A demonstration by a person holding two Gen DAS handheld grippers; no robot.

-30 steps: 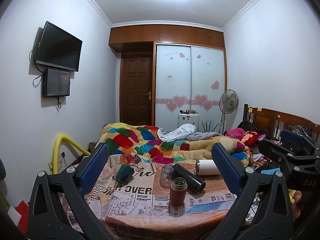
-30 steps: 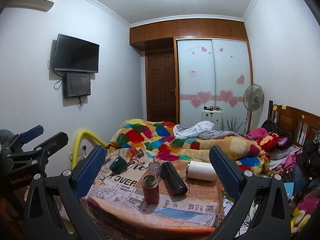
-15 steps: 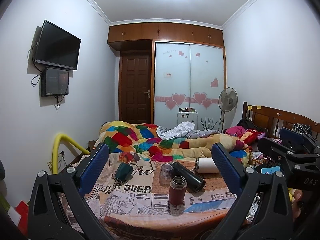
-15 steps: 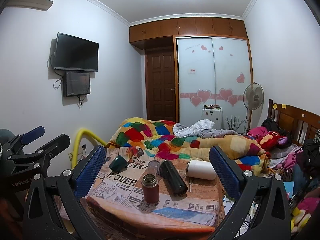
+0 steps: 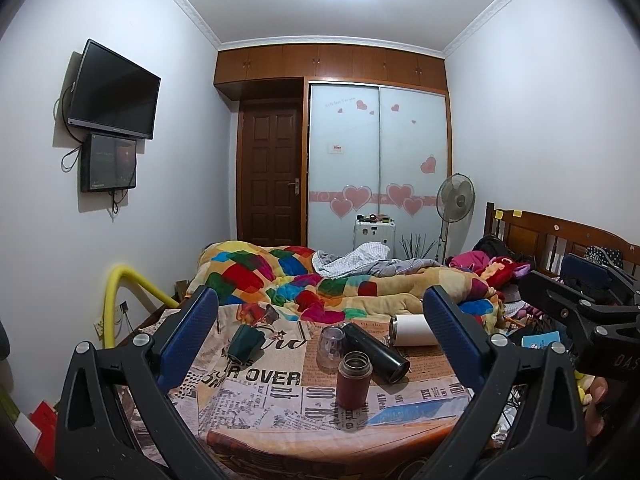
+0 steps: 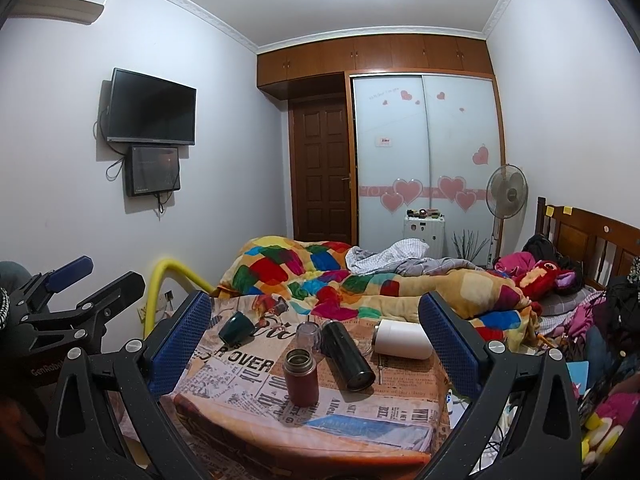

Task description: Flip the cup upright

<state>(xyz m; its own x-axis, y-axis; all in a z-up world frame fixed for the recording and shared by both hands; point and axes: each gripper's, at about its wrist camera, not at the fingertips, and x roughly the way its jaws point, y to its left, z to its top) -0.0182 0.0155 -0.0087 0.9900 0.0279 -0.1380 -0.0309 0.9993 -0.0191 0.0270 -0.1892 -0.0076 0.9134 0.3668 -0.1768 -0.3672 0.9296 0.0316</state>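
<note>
Green cup [image 5: 245, 340] tipped, nr clear tumbler [image 5: 331, 347].

The dark green cup [image 5: 245, 340] [image 6: 236, 328] lies tipped on its side at ten o'clock on the newspaper-print table [image 5: 280, 412], empty.

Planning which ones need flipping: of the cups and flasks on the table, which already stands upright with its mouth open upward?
The dark red flask, nearest the grippers; the green cup, black flask and white one lie tipped over.
</note>
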